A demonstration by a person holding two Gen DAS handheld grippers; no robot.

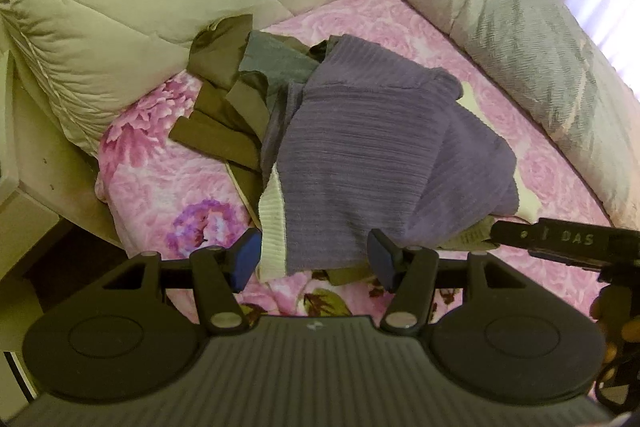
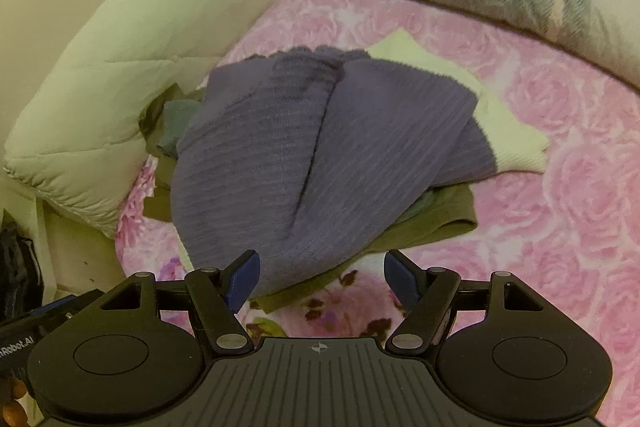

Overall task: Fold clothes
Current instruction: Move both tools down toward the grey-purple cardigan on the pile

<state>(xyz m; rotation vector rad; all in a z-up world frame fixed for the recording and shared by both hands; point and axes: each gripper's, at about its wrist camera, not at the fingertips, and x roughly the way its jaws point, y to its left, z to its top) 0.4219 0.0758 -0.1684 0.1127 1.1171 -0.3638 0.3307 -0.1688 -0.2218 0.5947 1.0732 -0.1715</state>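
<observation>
While a purple sweater (image 1: 384, 147) tops a heap of olive and grey clothes (image 1: 228, 107) on a pink floral bedspread (image 2: 560, 187), the left gripper (image 1: 312, 259) and right gripper (image 2: 320, 279) hover above its near edge, jaws spread, holding nothing.

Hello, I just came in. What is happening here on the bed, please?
A person holds a gripper in each hand above a pile of clothes on a pink flowered bed. The left gripper and the right gripper are both open and empty. A purple ribbed sweater lies on top, over olive clothes. Nothing looks folded yet.
</observation>
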